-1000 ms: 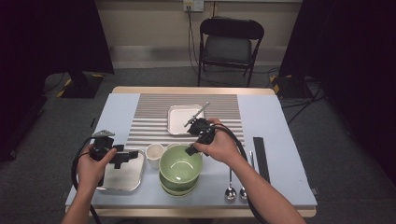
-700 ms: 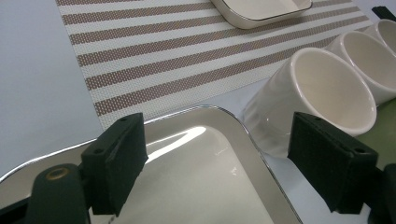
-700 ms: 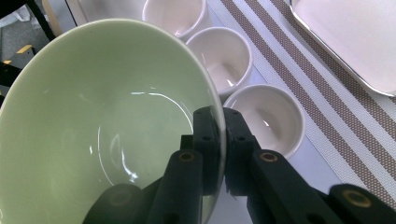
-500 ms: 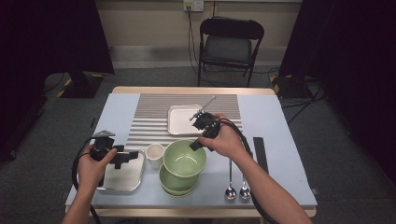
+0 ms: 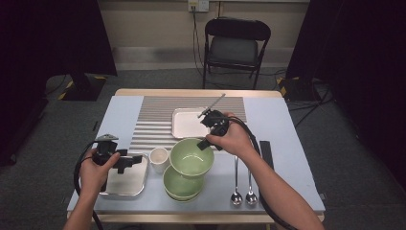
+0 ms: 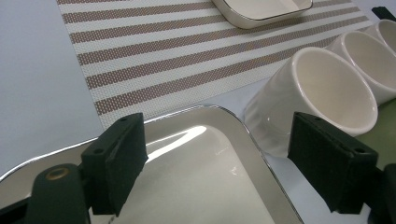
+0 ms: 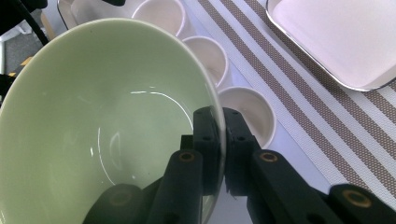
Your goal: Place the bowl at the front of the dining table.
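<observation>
R gripper clamping rim of green bowl, holding it tilted above second bowl. L gripper hovering, jaws apart, over steel tray at 9 o'clock of cup.

Pale green bowl tilted, raised above another green bowl.

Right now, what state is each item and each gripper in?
Upper green bowl: lifted and tilted, rim clamped by right gripper.
Lower green bowl: flat on the table, empty.
White cup: upright, empty.
Steel tray: empty.
White tray: empty.
Left gripper: open over steel tray.
</observation>
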Motion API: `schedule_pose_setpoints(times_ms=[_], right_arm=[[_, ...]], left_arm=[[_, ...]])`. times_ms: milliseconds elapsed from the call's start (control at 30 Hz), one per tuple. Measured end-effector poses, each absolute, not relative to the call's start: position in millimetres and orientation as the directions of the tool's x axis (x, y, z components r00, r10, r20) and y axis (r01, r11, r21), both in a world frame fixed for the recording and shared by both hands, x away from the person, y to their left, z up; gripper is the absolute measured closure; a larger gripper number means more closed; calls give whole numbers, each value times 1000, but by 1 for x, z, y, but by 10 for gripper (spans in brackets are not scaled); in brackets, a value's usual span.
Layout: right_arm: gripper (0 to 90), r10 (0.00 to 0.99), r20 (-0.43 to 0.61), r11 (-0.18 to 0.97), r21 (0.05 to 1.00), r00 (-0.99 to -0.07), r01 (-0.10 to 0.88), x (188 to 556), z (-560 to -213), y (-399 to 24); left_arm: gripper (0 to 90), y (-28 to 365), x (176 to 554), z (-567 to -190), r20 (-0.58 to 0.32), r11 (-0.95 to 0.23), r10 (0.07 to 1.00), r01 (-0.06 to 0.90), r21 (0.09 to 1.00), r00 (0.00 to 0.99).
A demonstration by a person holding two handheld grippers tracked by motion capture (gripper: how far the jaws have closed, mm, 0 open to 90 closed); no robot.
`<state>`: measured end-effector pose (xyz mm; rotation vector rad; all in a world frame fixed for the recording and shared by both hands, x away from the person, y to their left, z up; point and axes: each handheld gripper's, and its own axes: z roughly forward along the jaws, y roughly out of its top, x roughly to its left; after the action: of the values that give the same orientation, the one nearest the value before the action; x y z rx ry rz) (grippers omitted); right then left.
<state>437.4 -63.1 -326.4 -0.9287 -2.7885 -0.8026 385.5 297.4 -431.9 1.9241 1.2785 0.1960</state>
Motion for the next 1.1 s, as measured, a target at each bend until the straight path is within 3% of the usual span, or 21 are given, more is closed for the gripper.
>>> schedule_pose_setpoints(times_ms=[1100], right_arm=[[857,625,265,596,445,-734,668,464,-320,-79]], left_arm=[[190,299,385,-432,-294,-159,831,709,687,472]])
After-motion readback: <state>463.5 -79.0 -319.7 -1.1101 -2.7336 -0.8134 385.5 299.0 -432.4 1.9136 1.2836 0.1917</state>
